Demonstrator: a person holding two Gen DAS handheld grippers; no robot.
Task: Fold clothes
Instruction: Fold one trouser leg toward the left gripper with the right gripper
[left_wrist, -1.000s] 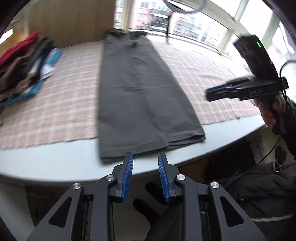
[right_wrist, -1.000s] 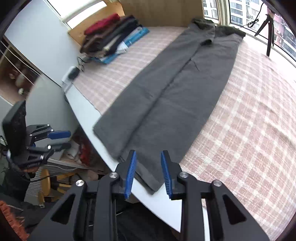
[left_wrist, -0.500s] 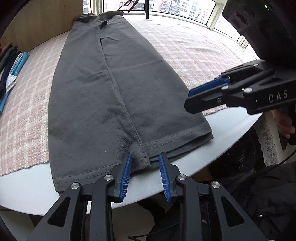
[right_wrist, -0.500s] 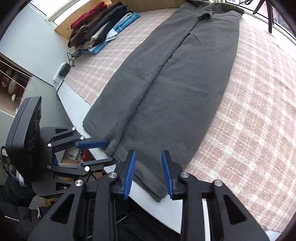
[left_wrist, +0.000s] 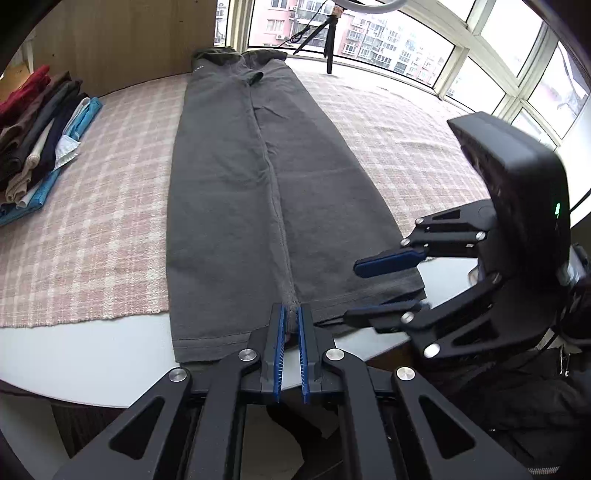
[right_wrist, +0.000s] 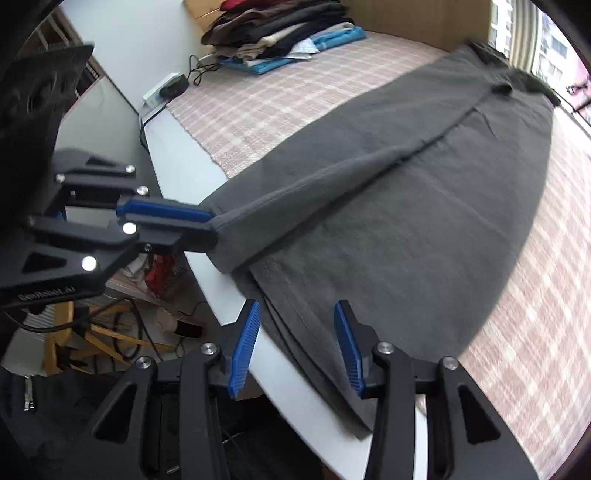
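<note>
Dark grey trousers (left_wrist: 240, 203) lie lengthwise on the table, waistband at the far end and hems at the near edge. My left gripper (left_wrist: 290, 314) is shut on the hem where the two legs meet. The right wrist view shows the left gripper (right_wrist: 207, 229) holding that hem slightly raised off the table. My right gripper (right_wrist: 297, 310) is open, its blue pads either side of the other leg's hem on the trousers (right_wrist: 406, 221). In the left wrist view the right gripper (left_wrist: 369, 288) has one finger above that hem corner and one below.
A pink plaid cloth (left_wrist: 81, 221) covers the white table (left_wrist: 92, 354). A stack of folded clothes (left_wrist: 33, 136) sits at the far left. A tripod (left_wrist: 328, 40) stands by the windows. A power strip with cables (right_wrist: 166, 88) lies at the table's corner.
My left gripper has moved onto the trousers' hem and shut on it, lifting it a little. The right gripper has dropped to the other leg's hem, still open.
</note>
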